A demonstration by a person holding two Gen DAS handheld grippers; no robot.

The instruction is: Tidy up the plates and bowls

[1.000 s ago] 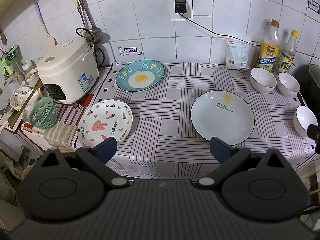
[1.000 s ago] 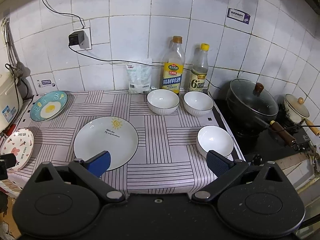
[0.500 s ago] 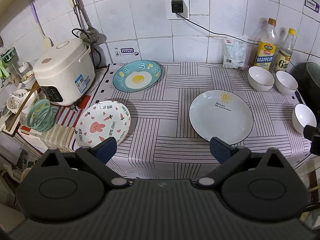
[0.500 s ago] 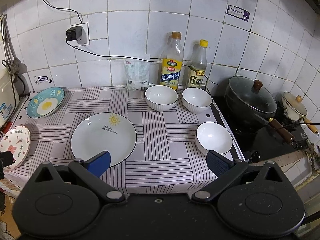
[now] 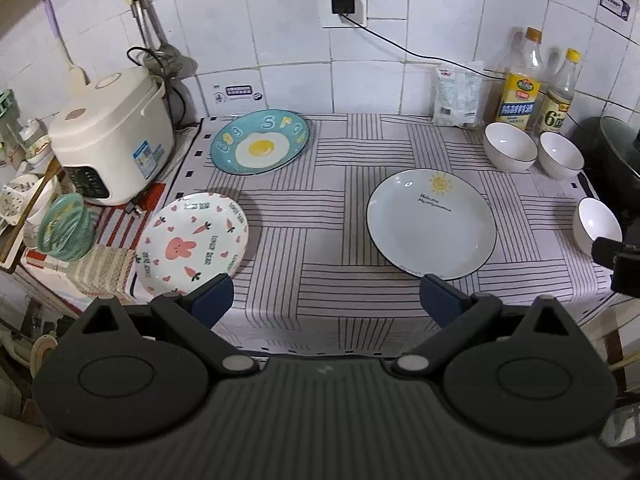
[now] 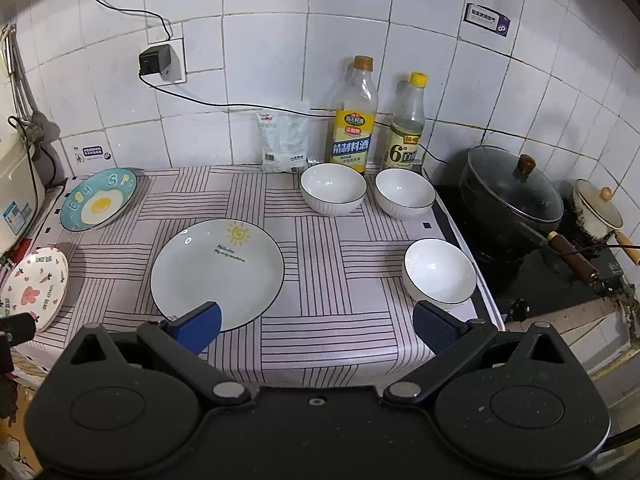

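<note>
Three plates lie on the striped cloth: a white sun plate (image 5: pixel 432 222) (image 6: pixel 218 272) in the middle, a blue egg plate (image 5: pixel 260 146) (image 6: pixel 98 204) at the back left, and a pink rabbit plate (image 5: pixel 192 244) (image 6: pixel 34 288) at the front left. Three white bowls stand on the right: two at the back (image 6: pixel 333 188) (image 6: pixel 405 193) and one nearer the front (image 6: pixel 439 272) (image 5: pixel 596 224). My left gripper (image 5: pixel 326 300) is open and empty above the front edge. My right gripper (image 6: pixel 316 326) is open and empty, between the sun plate and the near bowl.
A rice cooker (image 5: pixel 110 132) stands at the left with a green basket (image 5: pixel 64 226) beside it. Two bottles (image 6: pixel 354 120) (image 6: pixel 406 128) and a white bag (image 6: pixel 284 142) line the tiled wall. A black lidded pot (image 6: pixel 512 196) and a small pan (image 6: pixel 598 212) sit on the stove at the right.
Both grippers have drifted slightly back and up, so the counter sits a little lower and smaller in view. Nothing on the counter has moved.
</note>
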